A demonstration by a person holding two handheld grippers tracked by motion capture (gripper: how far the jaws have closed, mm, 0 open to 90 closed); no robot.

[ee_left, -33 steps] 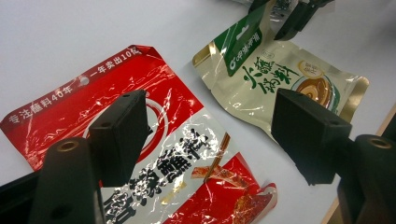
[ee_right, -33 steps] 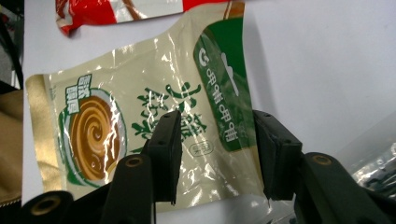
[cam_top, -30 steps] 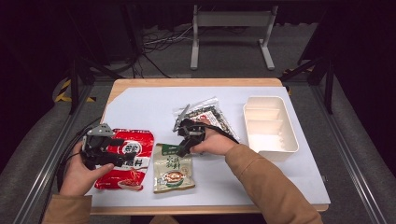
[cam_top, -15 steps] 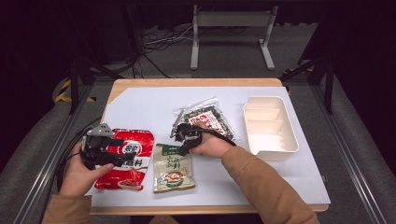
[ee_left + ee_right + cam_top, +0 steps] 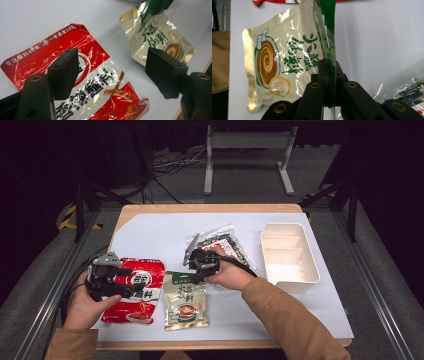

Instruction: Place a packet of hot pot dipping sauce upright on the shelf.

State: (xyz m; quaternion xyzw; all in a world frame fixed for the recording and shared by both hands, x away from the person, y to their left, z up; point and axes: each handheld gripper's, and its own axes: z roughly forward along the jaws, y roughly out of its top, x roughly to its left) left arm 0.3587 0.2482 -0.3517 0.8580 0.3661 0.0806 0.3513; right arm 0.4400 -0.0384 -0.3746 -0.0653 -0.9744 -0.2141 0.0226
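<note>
White sheeting covers the table [image 5: 150, 232]. Near its front edge, the right hand-held gripper [image 5: 329, 75] pinches the glossy cream sauce pouch [image 5: 287, 57] by its green top strip. The left hand-held gripper [image 5: 110, 72], jaws spread, hovers over a crinkled red seasoning packet [image 5: 95, 85].

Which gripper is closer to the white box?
Right. The right gripper pinches the green packet mid-table, nearer the white box. The left gripper hovers over the red packet, farther away.

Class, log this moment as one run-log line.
right gripper: shut on cream-and-green foil sauce pouch top edge | left gripper: open above red plastic seasoning packet
</note>
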